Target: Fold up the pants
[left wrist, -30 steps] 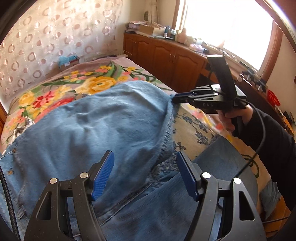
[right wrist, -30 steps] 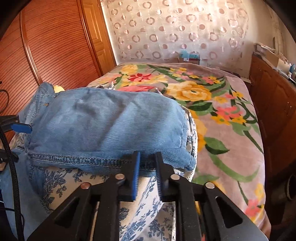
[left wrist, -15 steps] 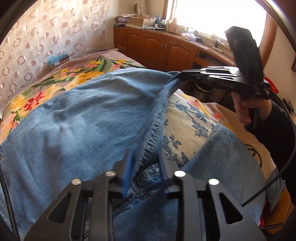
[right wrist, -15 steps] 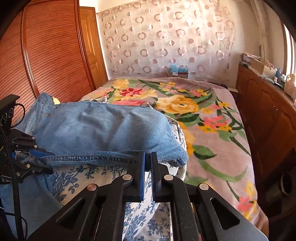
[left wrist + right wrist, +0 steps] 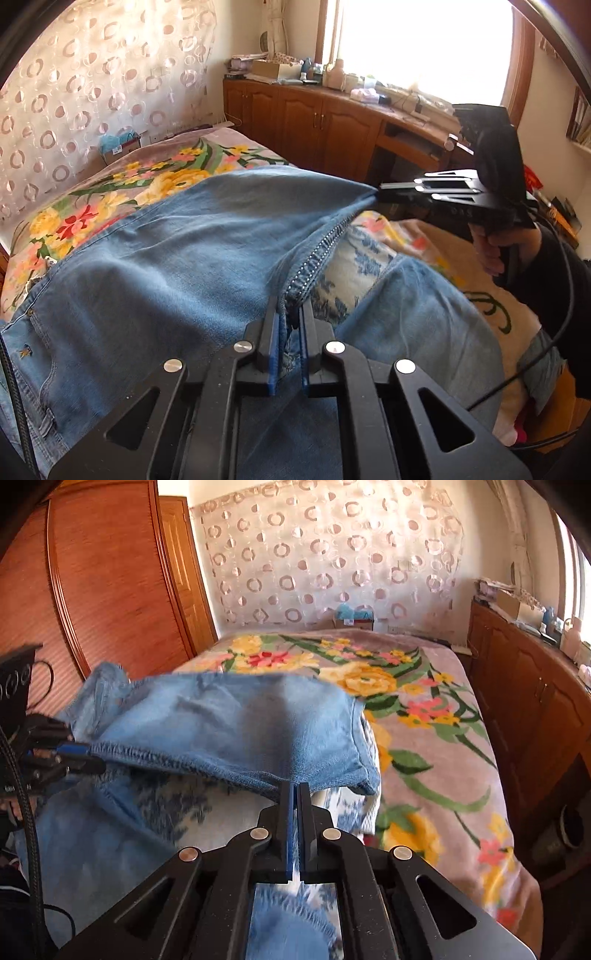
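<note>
Since the earlier frames both pairs of fingers have been closing, each onto the stitched hem, and that hem has lifted off the bed.

Left wrist view: the left gripper (image 5: 290, 328) at bottom centre stands narrow, its blue pads pinching the hem (image 5: 314, 258) of the jeans (image 5: 155, 266). From there the hem runs up and right to the right gripper (image 5: 380, 192), which holds the other end at the right of the frame. So the edge is stretched between the two hands, and the body of the jeans spreads left across the floral bed (image 5: 110, 192).

Right wrist view: the right gripper (image 5: 294, 794) is clamped on the hem (image 5: 207, 768) at lower centre. The left gripper (image 5: 79, 755) holds it at the left edge. The jeans (image 5: 229, 720) hang away from both, towards the far bed (image 5: 436, 716). Both hands look equally placed, so the fold probably carries this edge together over the length.
</note>
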Motion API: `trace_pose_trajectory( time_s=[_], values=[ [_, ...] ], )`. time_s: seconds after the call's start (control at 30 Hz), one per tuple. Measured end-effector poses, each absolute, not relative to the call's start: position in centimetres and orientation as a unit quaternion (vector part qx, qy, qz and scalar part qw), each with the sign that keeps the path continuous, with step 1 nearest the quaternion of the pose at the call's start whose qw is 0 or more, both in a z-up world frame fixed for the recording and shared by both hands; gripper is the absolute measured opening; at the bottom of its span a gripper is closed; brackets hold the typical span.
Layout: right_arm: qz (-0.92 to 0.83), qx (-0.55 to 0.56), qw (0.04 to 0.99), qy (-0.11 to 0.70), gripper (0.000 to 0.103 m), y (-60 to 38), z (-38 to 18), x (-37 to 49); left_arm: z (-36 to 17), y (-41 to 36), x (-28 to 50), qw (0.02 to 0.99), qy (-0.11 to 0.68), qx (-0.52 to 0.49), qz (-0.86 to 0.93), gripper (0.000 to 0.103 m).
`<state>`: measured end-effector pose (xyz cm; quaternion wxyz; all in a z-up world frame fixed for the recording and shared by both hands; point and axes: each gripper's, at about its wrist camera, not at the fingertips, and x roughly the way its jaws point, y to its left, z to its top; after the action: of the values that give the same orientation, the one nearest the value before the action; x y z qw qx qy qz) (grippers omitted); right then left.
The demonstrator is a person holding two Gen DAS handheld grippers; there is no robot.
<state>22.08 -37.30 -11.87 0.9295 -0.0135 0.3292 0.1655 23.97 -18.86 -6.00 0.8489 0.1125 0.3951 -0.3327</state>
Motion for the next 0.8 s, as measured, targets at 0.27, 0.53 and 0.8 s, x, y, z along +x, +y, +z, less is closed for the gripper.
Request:
trace_pose_trajectory(
  time_s=[0.27, 0.53, 0.8],
  values=[
    [0.117, 0.029, 0.928, 0.352, 0.008, -38.9, -13.9, 21.8, -9.0, -18.9, 24.3, 0.838, 0.422, 0.119, -0.325, 0.01],
    [0.096, 0.016, 0.93, 0.356, 0.03, -37.2, -14.2, 24.5, -8.6, -18.4, 23.9, 0.843, 0.415, 0.103, -0.326, 0.014],
    [0.108, -0.007, 0.92, 0.376, 0.03, -37.4, -15.6, 25.9, -7.2, -18.3, 23.7, 0.854, 0.391, 0.105, -0.327, 0.013]
  ],
)
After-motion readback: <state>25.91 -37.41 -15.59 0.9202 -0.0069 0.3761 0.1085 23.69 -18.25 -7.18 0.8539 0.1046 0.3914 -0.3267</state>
